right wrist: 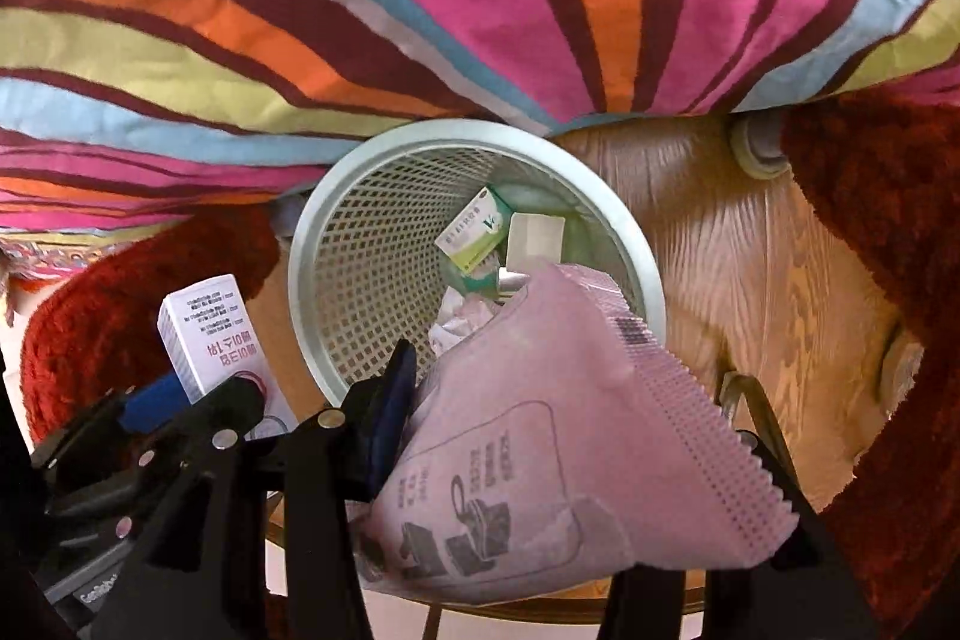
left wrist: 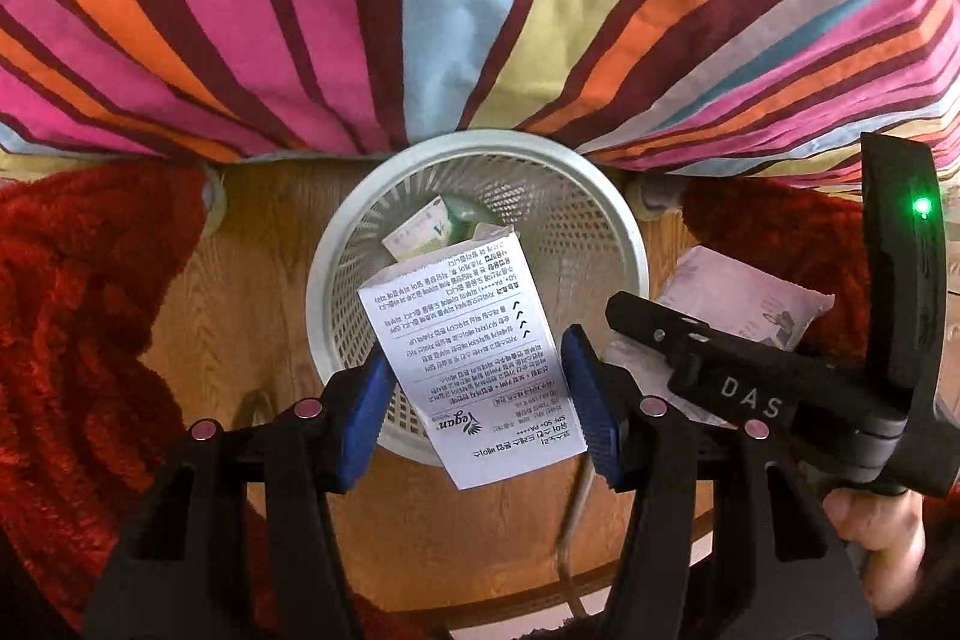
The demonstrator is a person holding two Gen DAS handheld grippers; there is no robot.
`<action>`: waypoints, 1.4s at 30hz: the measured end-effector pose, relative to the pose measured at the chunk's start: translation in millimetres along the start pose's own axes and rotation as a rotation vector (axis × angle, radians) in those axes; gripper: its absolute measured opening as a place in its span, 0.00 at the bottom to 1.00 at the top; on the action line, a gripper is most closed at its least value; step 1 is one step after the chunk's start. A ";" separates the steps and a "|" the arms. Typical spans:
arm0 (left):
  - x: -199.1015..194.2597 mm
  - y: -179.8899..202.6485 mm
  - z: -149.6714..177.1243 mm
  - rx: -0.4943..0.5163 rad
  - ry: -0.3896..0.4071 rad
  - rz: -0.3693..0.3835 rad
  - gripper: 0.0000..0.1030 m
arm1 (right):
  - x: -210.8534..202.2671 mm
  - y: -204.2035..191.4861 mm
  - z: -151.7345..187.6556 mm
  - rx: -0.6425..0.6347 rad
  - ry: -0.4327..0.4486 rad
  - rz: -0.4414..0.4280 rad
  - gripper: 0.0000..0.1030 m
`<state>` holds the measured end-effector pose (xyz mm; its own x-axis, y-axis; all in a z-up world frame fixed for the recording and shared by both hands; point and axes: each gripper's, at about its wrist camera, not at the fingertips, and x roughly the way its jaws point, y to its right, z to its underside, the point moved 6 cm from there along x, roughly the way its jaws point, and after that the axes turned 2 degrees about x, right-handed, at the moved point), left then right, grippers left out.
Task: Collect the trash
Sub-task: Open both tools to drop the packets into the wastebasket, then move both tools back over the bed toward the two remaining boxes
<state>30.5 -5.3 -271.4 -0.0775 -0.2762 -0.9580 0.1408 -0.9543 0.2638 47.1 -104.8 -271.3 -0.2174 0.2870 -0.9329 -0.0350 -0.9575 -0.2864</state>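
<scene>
A person is holding two handheld grippers above a round white perforated plastic wastebasket (left wrist: 480, 160) that is standing on a wood-grain floor (left wrist: 258, 280), beside a bright striped fabric cover (left wrist: 420, 10) and a shaggy red rug (left wrist: 90, 310). On the left, the left gripper (left wrist: 474, 400) is pinching a small white printed cardboard box (left wrist: 474, 358) between its blue pads, and the box is hanging over the near rim of the basket rather than its centre. If released here, the box could strike the rim and tumble onto the floor. To the right, the right gripper (right wrist: 558, 436) is clamping a pale pink crinkle-edged plastic pouch (right wrist: 540, 430); only one jaw is showing, as the pouch is hiding the other. The pouch tip is reaching over the rim, but its wide limp body could catch there. A green and white carton (right wrist: 474, 232) is already lying inside.
</scene>
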 end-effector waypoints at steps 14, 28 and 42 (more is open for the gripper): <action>16.0 -17.6 4.2 -0.086 -0.079 0.003 0.79 | 8.9 9.4 -2.2 0.070 -0.020 0.002 0.89; 8.3 -19.1 3.8 -0.099 -0.045 0.000 0.79 | 1.3 14.9 -4.0 0.097 0.010 -0.005 0.89; -13.3 -14.2 6.1 -0.067 0.038 -0.016 0.79 | -33.2 14.7 -3.7 0.127 0.127 -0.093 0.90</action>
<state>23.5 11.2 -261.8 -0.0429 -0.2554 -0.9659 0.2053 -0.9484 0.2416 57.4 -128.3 -245.3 -0.0828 0.3679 -0.9262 -0.1740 -0.9204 -0.3500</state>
